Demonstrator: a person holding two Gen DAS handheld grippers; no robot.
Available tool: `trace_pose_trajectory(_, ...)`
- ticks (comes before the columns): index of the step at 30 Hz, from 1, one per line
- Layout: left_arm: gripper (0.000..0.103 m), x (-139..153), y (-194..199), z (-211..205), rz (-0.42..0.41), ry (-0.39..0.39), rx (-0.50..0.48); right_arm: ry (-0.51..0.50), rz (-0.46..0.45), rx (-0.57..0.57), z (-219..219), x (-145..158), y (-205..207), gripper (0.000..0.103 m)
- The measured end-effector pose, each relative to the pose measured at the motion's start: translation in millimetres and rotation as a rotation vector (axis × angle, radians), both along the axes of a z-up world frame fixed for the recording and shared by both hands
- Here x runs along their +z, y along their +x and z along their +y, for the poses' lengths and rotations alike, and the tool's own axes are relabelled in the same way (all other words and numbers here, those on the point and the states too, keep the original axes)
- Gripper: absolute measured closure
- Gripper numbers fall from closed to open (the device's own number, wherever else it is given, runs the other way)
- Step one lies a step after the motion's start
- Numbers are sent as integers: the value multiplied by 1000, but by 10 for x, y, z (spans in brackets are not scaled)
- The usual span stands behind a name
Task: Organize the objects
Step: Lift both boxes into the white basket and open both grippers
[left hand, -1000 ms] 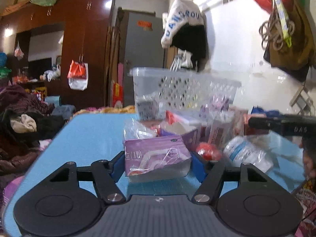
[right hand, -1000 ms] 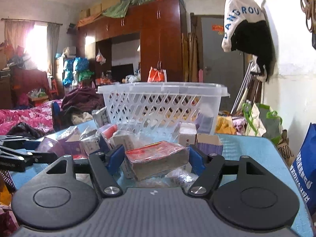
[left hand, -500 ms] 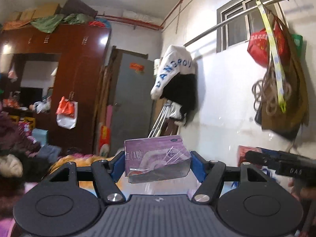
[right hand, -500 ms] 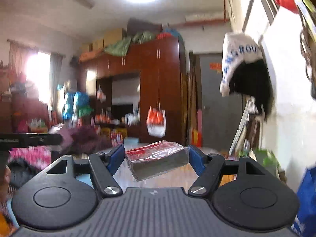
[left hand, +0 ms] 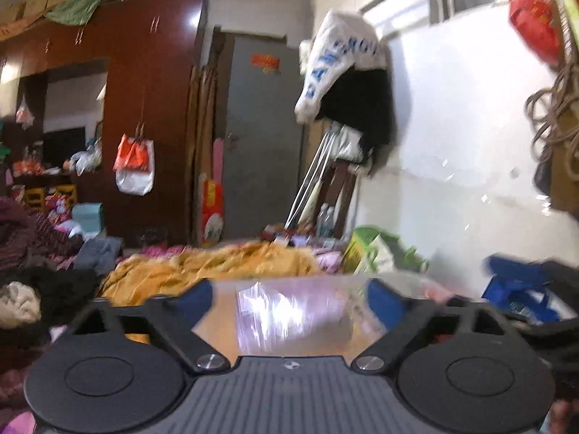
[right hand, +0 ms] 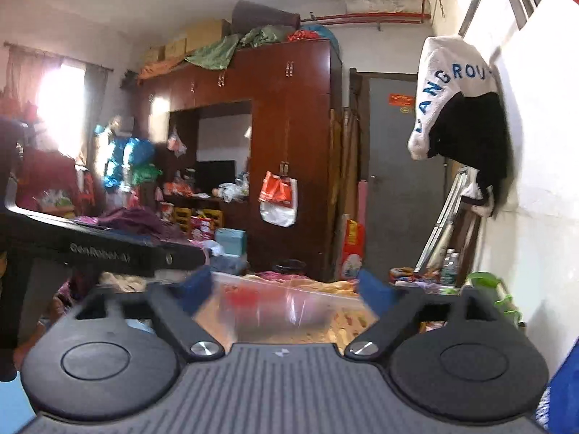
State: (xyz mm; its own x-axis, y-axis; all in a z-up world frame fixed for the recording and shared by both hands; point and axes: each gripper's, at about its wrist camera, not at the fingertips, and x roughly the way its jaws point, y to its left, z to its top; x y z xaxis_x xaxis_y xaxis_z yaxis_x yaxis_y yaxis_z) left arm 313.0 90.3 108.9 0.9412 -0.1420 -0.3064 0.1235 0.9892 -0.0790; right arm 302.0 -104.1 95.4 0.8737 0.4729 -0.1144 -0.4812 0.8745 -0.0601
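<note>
My left gripper (left hand: 289, 294) is open, its blue pads spread wide. A blurred purple wrapped pack (left hand: 289, 320) sits loose between and below the fingers, over the clear basket rim (left hand: 398, 282). My right gripper (right hand: 286, 289) is open too. A blurred red-topped wrapped pack (right hand: 267, 307) lies free between its fingers, inside the clear plastic basket (right hand: 325, 298). The left gripper's black body (right hand: 101, 242) shows at the left of the right wrist view.
A dark wooden wardrobe (right hand: 286, 152) and a grey door (left hand: 260, 137) stand behind. Yellow cloth (left hand: 217, 264) lies beyond the basket. A white wall (left hand: 463, 166) with a hanging jacket (left hand: 347, 72) is on the right. A blue bag (left hand: 514, 285) is at right.
Both grippers have tilted down over the basket and opened. The purple pack and the red pack have come free of the pads and are dropping, blurred.
</note>
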Motion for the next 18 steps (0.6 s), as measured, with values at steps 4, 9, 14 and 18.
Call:
trace_pose_trajectory(4,6,-63,-315,1,-80,43,7,162,-3,25,-337,-86,-369,0)
trace_pose_trajectory(9,6,-308,-1132,26,-133,2,-51,222,60,-75,-632,-402,-856,0)
trace_pose_trajectory(14,6,-760,-1842,-26,-156,-50,-89,196,45,-114,-730,-844,-1417,0)
trace_pose_trajectory(18,6,-1071,-2166,-224,-145,-24,-105,192,87,-123,-699,-1067,-1495,0)
